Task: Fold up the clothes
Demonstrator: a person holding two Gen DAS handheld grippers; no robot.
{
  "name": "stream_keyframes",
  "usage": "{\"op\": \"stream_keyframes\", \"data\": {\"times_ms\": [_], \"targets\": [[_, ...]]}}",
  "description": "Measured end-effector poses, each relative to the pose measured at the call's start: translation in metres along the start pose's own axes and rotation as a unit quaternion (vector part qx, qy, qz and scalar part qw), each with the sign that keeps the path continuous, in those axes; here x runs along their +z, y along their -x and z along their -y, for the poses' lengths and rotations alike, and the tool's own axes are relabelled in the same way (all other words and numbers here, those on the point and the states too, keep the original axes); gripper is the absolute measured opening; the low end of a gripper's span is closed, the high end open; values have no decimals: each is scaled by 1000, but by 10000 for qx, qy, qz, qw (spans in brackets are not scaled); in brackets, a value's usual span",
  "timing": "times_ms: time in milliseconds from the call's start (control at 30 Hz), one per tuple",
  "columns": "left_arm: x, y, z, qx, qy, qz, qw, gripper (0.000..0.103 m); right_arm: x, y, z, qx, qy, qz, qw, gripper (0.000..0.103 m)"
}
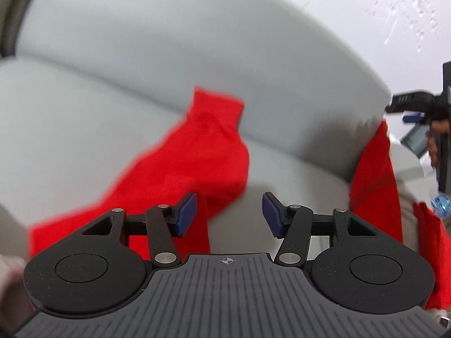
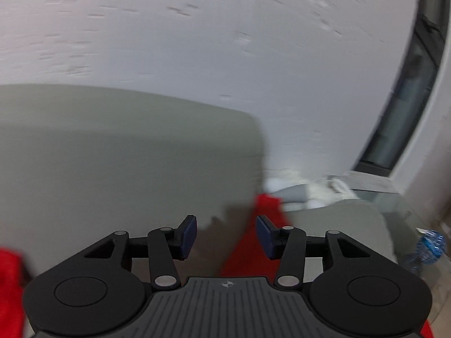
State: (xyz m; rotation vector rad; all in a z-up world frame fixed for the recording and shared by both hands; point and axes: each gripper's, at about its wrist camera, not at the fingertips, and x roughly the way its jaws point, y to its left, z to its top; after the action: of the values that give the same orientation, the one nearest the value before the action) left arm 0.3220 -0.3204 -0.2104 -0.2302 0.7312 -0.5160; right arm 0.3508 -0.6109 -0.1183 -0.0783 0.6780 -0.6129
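Both tools released: left tool (image 1: 229,215), right tool (image 2: 226,237) above red garment (image 1: 183,163)

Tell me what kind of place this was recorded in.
Likely a home living room: a grey sofa, a red garment spread on its seat, a textured white wall behind, and a window.

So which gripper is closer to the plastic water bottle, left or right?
Right, as far as these views show. The water bottle sits just off the right gripper at its right side. From the left gripper it lies further, beyond the red garment.
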Motion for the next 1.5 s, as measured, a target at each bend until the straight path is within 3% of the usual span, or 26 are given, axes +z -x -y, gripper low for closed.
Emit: {"op": "stream_keyframes", "data": {"times_ms": [100, 200, 300, 333, 433, 667, 800, 967, 1033, 1067, 1100, 1233, 1367, 1500], "targets": [[12, 24, -10, 562, -162, 623, 9963, 59, -11, 37, -42, 766, 200, -56, 9968, 47], [21, 34, -31, 1025, -110, 771, 9917, 54, -24, 62, -95, 1437, 529, -240, 9879, 45], [27, 37, -56, 1366, 30, 709, 9881, 26, -38, 67, -148, 1871, 1025, -588, 9752, 33], [30, 39, -68, 1433, 152, 692, 9871, 25, -41, 65, -166, 1975, 1160, -698, 9709, 31], [36, 41, -96, 1528, 453, 635, 9852, 25, -42, 51, -196, 1989, 1155, -886, 9691, 29], [43, 35, -135, 1726, 913, 497, 9795, 28, -25, -24, -259, 1691, 730, -1259, 9748, 33], [41, 29, -141, 1834, 887, 414, 9782, 31, -20, -60, -277, 1388, 633, -1322, 9794, 43], [38, 22, -135, 1883, 565, 282, 9801, 34, -15, -92, -293, 954, 489, -1430, 9839, 46], [37, 20, -137, 1895, 590, 260, 9798, 35, -15, -91, -298, 871, 540, -1387, 9850, 41], [38, 19, -138, 1893, 601, 250, 9798, 35, -16, -89, -299, 882, 592, -1364, 9849, 21], [38, 19, -138, 1886, 608, 233, 9799, 35, -16, -87, -299, 937, 643, -1362, 9841, 7], [40, 21, -138, 1844, 642, 203, 9805, 36, -5, -60, -295, 1185, 893, -977, 9841, 6], [43, 26, -141, 1762, 860, 216, 9804, 38, 41, 5, -293, 1725, 1198, -6, 9777, 6], [43, 32, -140, 1736, 916, 245, 9802, 41, 85, 57, -300, 1906, 1437, 880, 9671, 6]]}}
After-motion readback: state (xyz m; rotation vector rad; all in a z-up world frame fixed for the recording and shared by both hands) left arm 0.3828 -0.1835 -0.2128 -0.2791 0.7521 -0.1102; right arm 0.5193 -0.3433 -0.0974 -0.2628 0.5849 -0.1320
